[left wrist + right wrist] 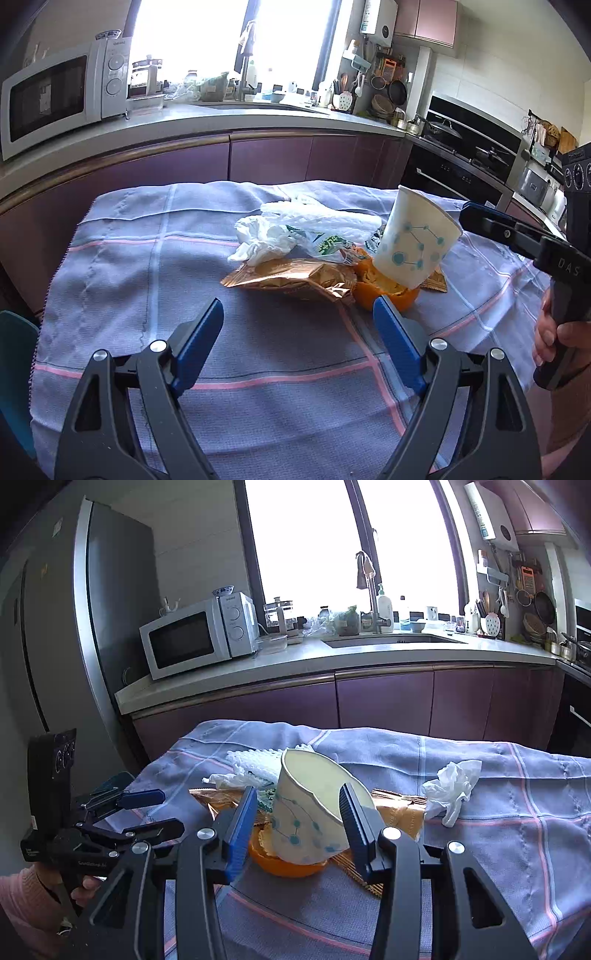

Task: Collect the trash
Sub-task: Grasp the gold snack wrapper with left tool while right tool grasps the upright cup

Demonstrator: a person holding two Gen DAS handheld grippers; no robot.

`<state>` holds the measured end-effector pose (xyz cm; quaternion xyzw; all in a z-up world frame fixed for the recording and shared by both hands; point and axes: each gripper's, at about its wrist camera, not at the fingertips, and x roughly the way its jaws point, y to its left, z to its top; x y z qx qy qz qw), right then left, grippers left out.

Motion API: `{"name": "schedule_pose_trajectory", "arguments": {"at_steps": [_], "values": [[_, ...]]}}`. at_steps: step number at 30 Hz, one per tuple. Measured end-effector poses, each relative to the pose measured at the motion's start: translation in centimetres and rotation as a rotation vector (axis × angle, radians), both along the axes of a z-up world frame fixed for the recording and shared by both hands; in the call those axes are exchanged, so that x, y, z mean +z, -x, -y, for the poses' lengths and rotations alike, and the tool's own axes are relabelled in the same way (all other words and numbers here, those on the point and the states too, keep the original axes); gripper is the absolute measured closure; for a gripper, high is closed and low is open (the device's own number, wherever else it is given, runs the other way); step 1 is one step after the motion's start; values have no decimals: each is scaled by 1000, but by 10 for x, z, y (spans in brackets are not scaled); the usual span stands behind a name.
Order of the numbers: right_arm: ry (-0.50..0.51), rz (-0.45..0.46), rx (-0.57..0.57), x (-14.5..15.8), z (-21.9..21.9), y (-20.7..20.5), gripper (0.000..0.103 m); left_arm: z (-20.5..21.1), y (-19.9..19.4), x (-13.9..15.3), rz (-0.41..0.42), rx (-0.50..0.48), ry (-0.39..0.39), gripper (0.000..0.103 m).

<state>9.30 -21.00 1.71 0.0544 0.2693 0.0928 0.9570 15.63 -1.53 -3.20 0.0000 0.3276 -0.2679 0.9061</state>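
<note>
One paper cup [314,808], white with blue dots and lines, tilts in the right hand-held gripper [299,812], whose fingers pinch its sides above the orange peel [284,866]. The left hand-held gripper [298,325] is wide open and holds nothing. Near the cup lie a gold wrapper [291,278], a white tissue [264,240] and a clear plastic bag [321,218], all on the desk's checked purple cloth [129,266]. Far off stands a microwave [62,96] by bright windows. Only the right view shows the tall gray fridge [74,627].
</note>
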Motion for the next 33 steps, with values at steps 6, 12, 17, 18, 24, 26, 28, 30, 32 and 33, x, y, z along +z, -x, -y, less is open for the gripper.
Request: {"name": "schedule_pose_trajectory", "arguments": {"at_steps": [6, 12, 17, 18, 24, 26, 28, 30, 32, 33], "values": [[27, -26, 21, -9, 0, -8, 60, 21, -12, -9, -52, -22, -12, 21], [36, -36, 41, -14, 0, -6, 80, 31, -24, -18, -119, -34, 5, 25], [22, -44, 46, -16, 4, -3, 88, 26, -39, -19, -186, -21, 83, 30], [21, -43, 46, -17, 4, -2, 89, 24, -42, -19, -198, -17, 98, 32], [11, -46, 50, -18, 7, -1, 90, 24, -55, -30, -269, 8, 107, 64], [10, -47, 52, -19, 7, 0, 90, 24, -57, -34, -288, 10, 115, 80], [10, -50, 56, -19, 6, 1, 92, 24, -58, -36, -292, 7, 124, 83], [10, -52, 58, -19, 6, 1, 94, 23, -57, -35, -280, 5, 129, 84], [8, -52, 64, -18, 4, 2, 97, 24, -55, -31, -263, 3, 126, 86], [7, -51, 68, -18, 4, 2, 100, 25, -52, -29, -252, 1, 121, 86]]}}
